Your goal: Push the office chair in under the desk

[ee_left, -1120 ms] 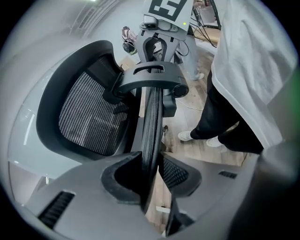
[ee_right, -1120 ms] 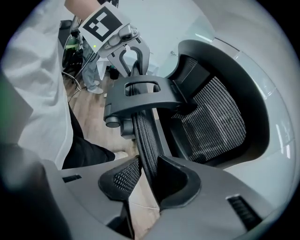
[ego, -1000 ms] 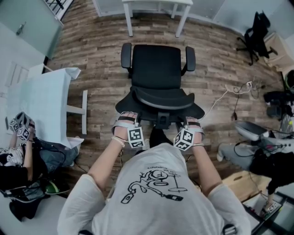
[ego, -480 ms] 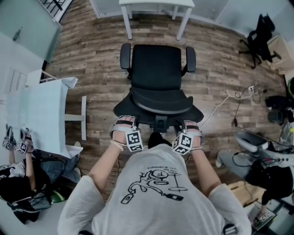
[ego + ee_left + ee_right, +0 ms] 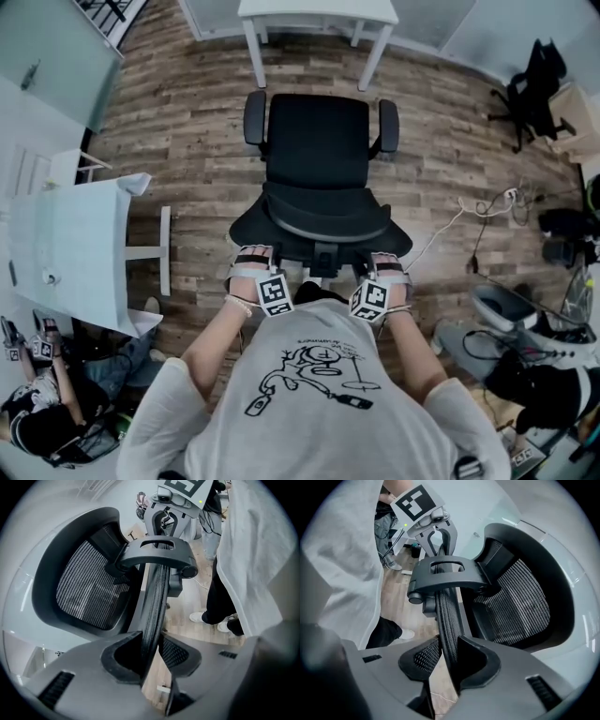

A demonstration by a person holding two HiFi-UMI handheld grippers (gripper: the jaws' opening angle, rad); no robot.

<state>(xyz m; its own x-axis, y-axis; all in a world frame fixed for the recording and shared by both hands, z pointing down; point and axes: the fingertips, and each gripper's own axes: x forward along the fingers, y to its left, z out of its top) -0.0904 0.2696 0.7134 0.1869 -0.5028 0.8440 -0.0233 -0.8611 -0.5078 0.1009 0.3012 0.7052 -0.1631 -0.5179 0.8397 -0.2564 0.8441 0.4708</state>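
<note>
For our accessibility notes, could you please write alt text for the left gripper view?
The left claw is shut on the thin black backrest rim of the office chair, seen close up. Its mesh panel curves away on the left; a person's white shirt and dark trousers stand over wooden floor on the right.

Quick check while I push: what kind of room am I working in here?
Probably an office or lab workroom: a black office chair faces a white desk on wood-plank flooring, with a second black chair and loose cables off to the right.
</note>
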